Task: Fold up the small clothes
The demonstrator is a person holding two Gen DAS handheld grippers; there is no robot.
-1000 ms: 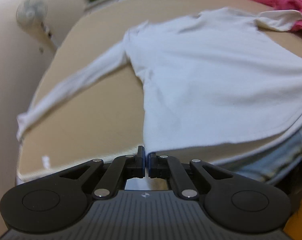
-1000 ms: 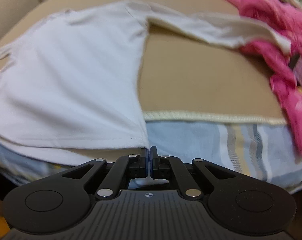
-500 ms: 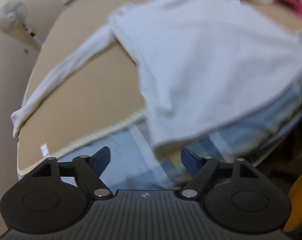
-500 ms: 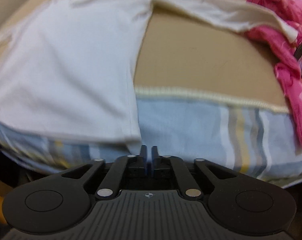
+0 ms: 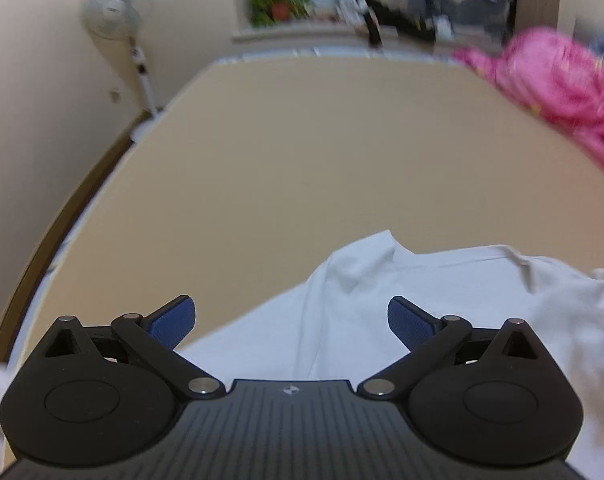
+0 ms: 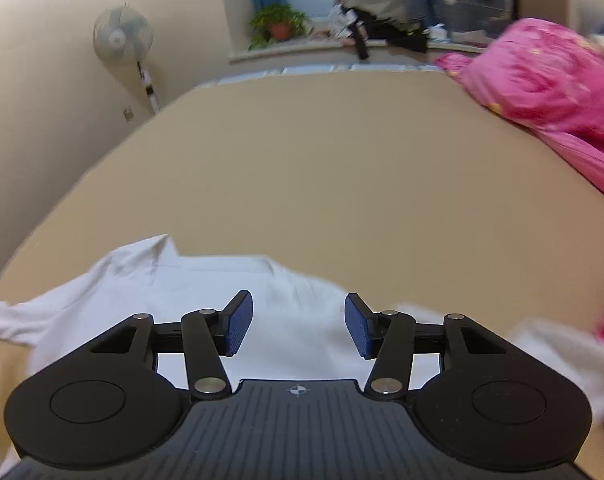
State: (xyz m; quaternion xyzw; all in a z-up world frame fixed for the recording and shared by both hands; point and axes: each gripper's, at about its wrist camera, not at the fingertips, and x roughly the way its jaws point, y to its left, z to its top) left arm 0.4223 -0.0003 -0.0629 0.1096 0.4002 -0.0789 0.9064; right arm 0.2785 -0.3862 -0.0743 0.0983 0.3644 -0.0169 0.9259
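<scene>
A white long-sleeved shirt [image 5: 442, 300] lies flat on the tan bed surface [image 5: 322, 152], close under both grippers. My left gripper [image 5: 289, 316] is wide open and empty, above the shirt's left shoulder, where the sleeve runs off to the lower left. My right gripper [image 6: 297, 324] is open and empty, hovering over the shirt's upper part [image 6: 205, 284] near the neckline. The right sleeve [image 6: 550, 352] trails off to the right. The shirt's lower body is hidden under the grippers.
A pink quilt [image 6: 542, 84] is bunched along the right side of the bed [image 6: 342, 160]. A standing fan [image 6: 121, 40] stands by the left wall. A windowsill with a plant [image 6: 277, 24] and piled clothes [image 6: 378, 12] lies beyond the bed.
Both grippers let go of the shirt's bottom hem and opened. They moved up over the shirt toward its shoulders, and the views now look across the bed.
</scene>
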